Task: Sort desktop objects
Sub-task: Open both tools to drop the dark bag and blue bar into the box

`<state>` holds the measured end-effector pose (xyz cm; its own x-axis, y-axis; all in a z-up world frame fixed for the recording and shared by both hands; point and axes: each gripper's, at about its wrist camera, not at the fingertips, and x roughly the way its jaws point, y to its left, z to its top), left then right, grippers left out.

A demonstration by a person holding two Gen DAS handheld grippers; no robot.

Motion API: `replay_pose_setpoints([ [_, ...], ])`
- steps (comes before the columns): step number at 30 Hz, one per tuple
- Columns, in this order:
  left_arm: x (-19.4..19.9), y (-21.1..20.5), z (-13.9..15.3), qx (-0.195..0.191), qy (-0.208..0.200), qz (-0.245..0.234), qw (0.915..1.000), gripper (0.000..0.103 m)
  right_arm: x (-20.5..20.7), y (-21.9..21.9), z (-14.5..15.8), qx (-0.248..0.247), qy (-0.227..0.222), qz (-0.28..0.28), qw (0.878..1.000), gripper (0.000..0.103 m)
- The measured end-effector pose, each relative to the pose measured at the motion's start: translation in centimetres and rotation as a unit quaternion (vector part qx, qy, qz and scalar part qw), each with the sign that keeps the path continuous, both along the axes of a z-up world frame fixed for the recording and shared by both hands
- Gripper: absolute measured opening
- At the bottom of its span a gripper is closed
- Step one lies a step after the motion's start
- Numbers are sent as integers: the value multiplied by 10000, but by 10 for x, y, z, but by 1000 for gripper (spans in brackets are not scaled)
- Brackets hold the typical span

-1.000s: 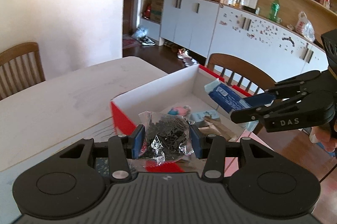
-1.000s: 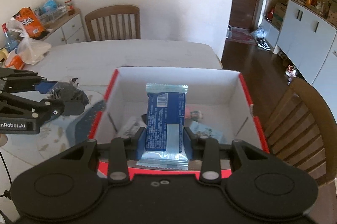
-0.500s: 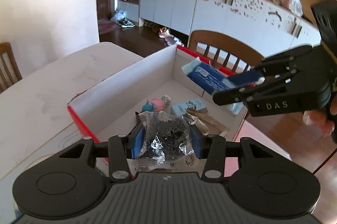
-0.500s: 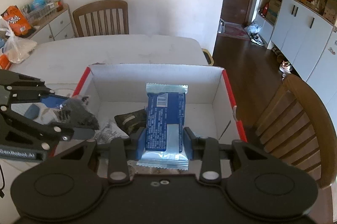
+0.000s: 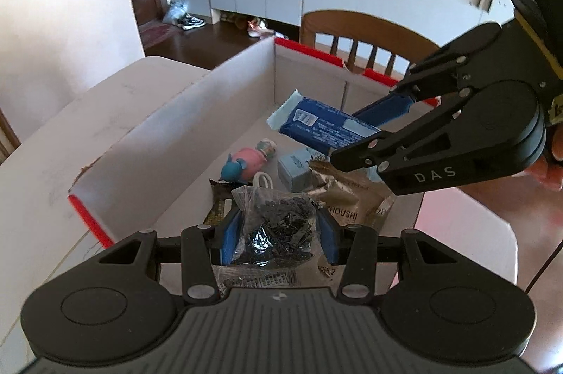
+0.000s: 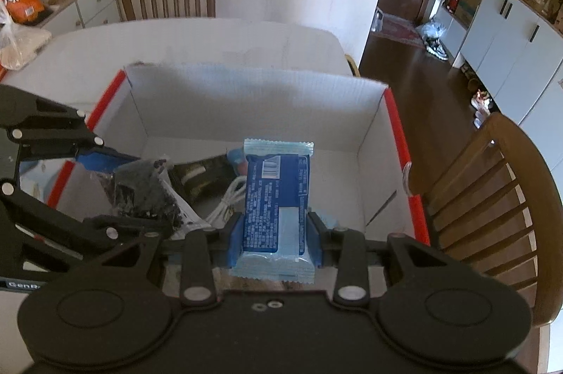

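Observation:
A white cardboard box (image 5: 197, 113) with red rims (image 6: 397, 127) stands on the pale table. My left gripper (image 5: 278, 233) is shut on a clear bag of small black pieces (image 5: 278, 226) and holds it over the box's near side. From the right, my right gripper (image 5: 366, 134) reaches in above the box, shut on a blue snack packet (image 5: 323, 127). In the right wrist view the snack packet (image 6: 276, 198) stands upright between the right gripper's blue pads (image 6: 235, 233), with the black-piece bag (image 6: 140, 191) to its left in the left gripper (image 6: 126, 191).
Inside the box lie a pink and blue toy (image 5: 246, 159), a small pale blue carton (image 5: 293, 168), a tan foil pouch (image 5: 348, 198), a dark wrapper (image 6: 200, 176) and a white cable (image 6: 228, 201). Wooden chairs (image 6: 492, 198) stand at the table's sides. A hand (image 5: 549, 162) holds the right gripper.
Both grippers have moved forward and down over the box with their loads still held. The box now fills more of each view and its contents show.

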<state>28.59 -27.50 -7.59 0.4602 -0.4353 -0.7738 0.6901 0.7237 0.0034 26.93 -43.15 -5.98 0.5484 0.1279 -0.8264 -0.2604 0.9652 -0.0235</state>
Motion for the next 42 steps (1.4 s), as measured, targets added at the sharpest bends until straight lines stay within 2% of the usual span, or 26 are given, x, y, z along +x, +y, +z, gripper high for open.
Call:
replay_pose_setpoints([
  [13, 15, -6, -11, 319, 130, -136, 9993, 45, 1, 3, -17, -190, 229, 165, 9994, 36],
  [28, 25, -23, -21, 629, 621, -231, 9958, 45, 11, 6, -35, -443, 445, 324, 9975, 36],
  [32, 31, -18, -21, 605, 782, -209, 9949, 45, 14, 6, -36, -420, 463, 320, 9975, 36],
  [38, 35, -17, -22, 556, 908, -170, 9942, 46, 13, 5, -37, -395, 478, 310, 9976, 43],
  [39, 35, -17, -22, 548, 911, -172, 9942, 49, 13, 4, -36, -383, 481, 312, 9976, 46],
  [42, 33, -15, -20, 520, 858, -217, 9947, 71, 9, 1, -35, -358, 463, 306, 9978, 53],
])
